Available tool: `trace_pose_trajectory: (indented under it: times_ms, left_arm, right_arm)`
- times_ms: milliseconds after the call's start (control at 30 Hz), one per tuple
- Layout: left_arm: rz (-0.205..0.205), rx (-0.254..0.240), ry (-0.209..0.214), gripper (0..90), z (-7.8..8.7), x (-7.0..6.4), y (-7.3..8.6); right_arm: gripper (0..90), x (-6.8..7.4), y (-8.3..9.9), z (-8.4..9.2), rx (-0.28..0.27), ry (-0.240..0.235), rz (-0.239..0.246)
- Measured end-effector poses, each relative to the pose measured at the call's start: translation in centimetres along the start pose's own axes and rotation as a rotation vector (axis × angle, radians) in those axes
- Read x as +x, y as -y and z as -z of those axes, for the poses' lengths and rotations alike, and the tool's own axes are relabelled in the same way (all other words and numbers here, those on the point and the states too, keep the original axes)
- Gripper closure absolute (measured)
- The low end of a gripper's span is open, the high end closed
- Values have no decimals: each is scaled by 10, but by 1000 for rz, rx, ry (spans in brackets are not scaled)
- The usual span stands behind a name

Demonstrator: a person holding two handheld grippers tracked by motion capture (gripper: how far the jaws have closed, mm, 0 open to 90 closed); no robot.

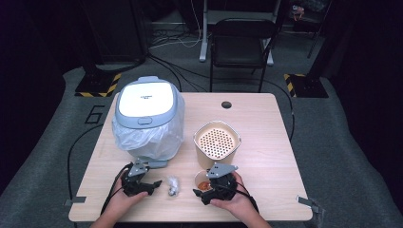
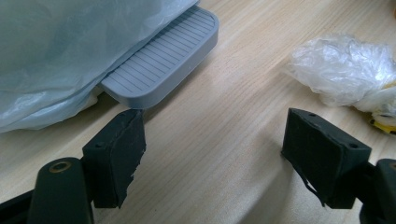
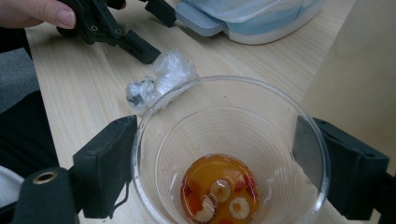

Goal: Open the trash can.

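A clear plastic cup [image 3: 224,140] stands between the jaws of my right gripper [image 3: 217,158]. Both pads sit against its wall, so the gripper is shut on it. In the cup's bottom lies orange liquid with a few pale round slices [image 3: 219,191]. From above, the cup [image 1: 203,182] and right gripper [image 1: 205,187] are near the table's front edge, right of centre. My left gripper [image 2: 212,154] rests open and holds nothing. It lies at the front left [image 1: 149,186], just short of the rice cooker's grey tab [image 2: 161,56].
A white and grey rice cooker [image 1: 145,107] wrapped in a clear bag stands at the back left. A beige canister with a perforated top [image 1: 217,142] stands right behind the cup. A crumpled plastic wrapper [image 1: 172,186] lies between the grippers. A chair [image 1: 242,38] stands beyond the table.
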State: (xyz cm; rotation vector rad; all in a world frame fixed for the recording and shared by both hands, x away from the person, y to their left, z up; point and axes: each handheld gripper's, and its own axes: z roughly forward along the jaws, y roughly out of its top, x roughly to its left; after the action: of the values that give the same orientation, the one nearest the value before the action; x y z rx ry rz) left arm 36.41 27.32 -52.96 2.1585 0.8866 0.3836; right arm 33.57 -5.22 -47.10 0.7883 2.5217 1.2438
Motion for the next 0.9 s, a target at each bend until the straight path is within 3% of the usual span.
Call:
trace_pose_trajectory:
  times_ms: [67,300,600,900]
  left_arm:
    - [0,0,0,211,0,0,0]
    - [0,0,0,211,0,0,0]
    - [1,0,0,211,0,0,0]
    - [-3,1,3,211,0,0,0]
  right_arm:
    - [191,0,0,0,4,8,14]
    - [205,1,1,5,-3,27,38]
    - [211,-8,8,26,1,22,-15]
    - [211,-30,26,59,8,100,-77]
